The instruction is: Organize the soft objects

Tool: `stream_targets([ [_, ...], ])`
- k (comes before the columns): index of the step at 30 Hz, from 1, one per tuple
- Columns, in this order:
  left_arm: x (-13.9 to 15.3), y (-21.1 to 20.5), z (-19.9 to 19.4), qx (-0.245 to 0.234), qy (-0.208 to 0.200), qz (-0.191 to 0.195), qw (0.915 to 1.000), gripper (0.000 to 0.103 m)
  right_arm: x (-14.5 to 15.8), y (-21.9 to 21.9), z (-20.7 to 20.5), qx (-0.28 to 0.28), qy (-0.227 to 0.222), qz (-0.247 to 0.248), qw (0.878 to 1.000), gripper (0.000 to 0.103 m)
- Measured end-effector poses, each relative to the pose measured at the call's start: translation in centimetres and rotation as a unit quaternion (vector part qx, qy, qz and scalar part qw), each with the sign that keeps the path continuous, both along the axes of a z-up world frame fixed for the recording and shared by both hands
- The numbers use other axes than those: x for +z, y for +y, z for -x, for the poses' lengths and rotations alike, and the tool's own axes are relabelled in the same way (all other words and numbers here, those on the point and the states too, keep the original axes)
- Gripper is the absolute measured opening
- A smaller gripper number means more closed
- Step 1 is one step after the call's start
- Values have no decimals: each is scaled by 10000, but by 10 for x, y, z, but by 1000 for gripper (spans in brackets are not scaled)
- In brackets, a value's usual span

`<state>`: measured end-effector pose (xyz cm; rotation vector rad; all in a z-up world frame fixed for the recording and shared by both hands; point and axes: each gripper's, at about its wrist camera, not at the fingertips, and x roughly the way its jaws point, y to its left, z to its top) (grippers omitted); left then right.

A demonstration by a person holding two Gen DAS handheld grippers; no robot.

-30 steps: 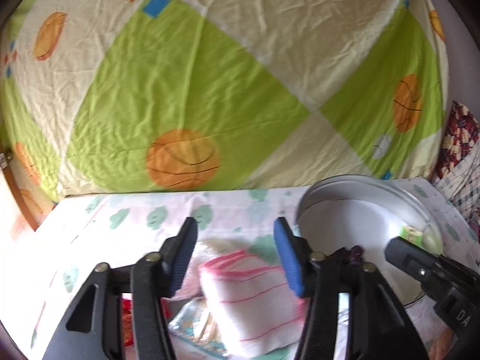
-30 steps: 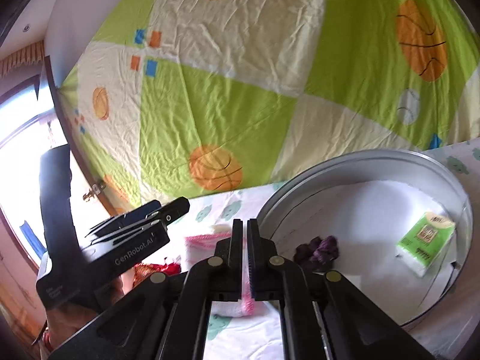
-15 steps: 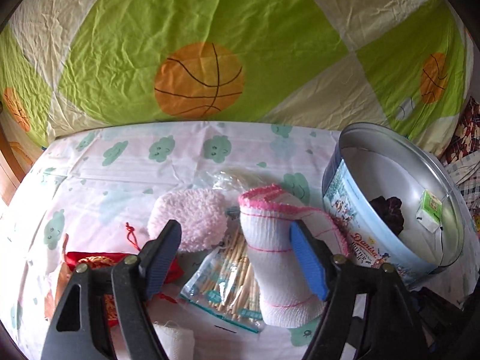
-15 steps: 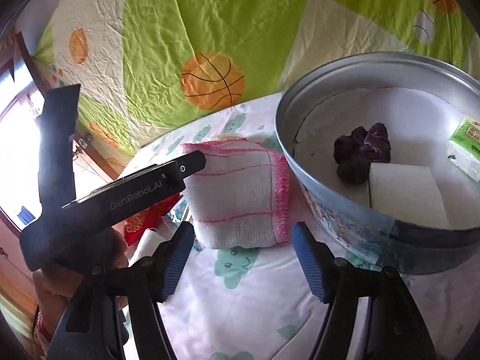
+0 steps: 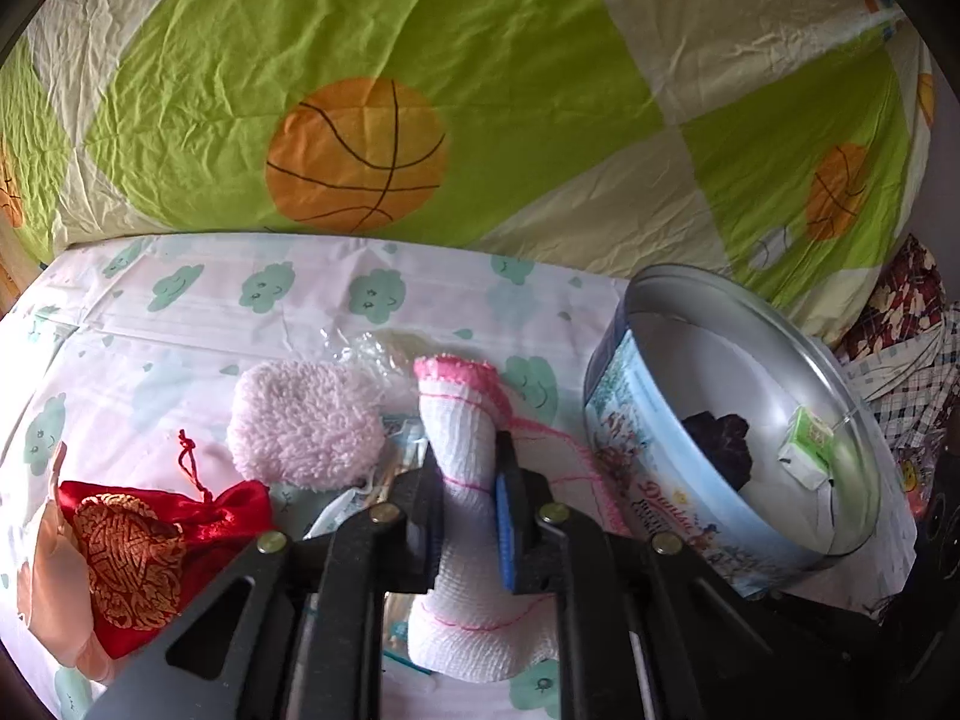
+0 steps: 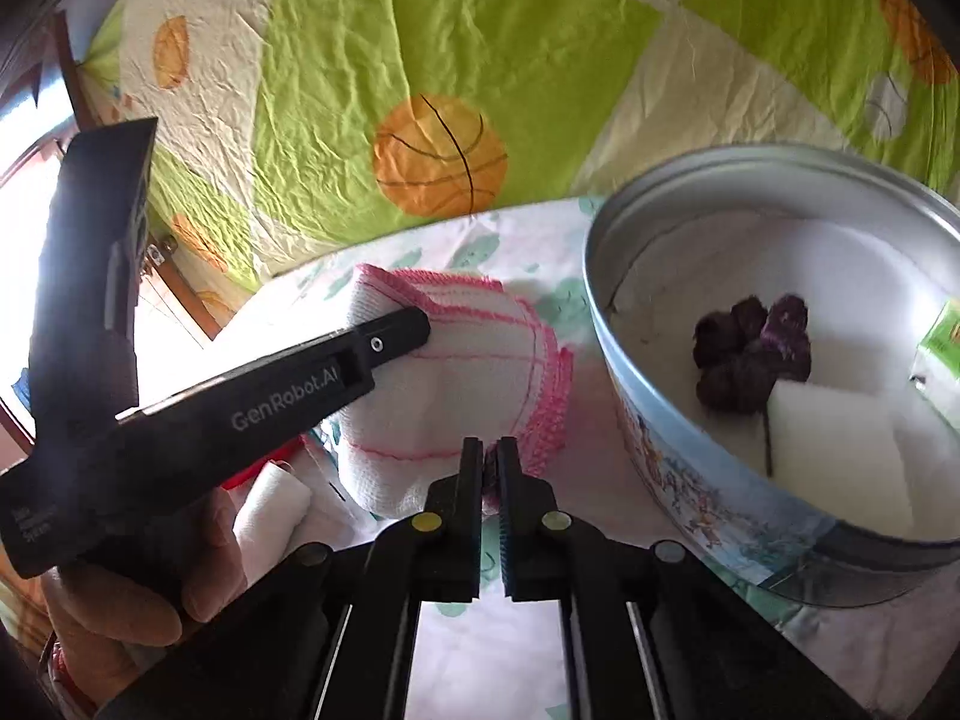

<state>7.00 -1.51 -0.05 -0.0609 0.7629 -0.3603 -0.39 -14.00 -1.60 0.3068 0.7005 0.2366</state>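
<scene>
A folded white cloth with pink stitched edges (image 5: pixel 459 414) lies on the cloud-print sheet, left of a round metal tin (image 5: pixel 750 324). My left gripper (image 5: pixel 467 450) has its jaws closing on the cloth's middle, and the blue pads squeeze it into a waist. In the right wrist view the cloth (image 6: pixel 474 360) bulges under the left gripper (image 6: pixel 408 327). My right gripper (image 6: pixel 490 447) has its jaws closing on the cloth's pink hem at its near right corner, close beside the tin (image 6: pixel 606 312).
The tin holds a dark purple bundle (image 6: pixel 750 354), a white block (image 6: pixel 840 444) and a green tissue pack (image 5: pixel 807 447). A fluffy pink pad (image 5: pixel 306 420), a red gold-patterned pouch (image 5: pixel 138 534) and a bag of sticks (image 5: pixel 354 498) lie left of the cloth. A hand (image 6: pixel 120 600) holds the left gripper.
Both grippers came down toward the cloth. Half a second ago each stood open around it; now both have shut on it, and the cloth is pinched narrow in the middle.
</scene>
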Motion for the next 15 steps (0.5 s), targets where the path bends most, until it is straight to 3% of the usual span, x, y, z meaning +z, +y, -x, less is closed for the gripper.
stream_targets([
  [5,37,-7,19,-45,-533,22,9986,12,30,-8,20,-103,-712,-35,9974,5],
  [15,90,-55,36,-436,-1115,23,9928,12,57,-62,33,-687,-1138,-496,9899,5],
])
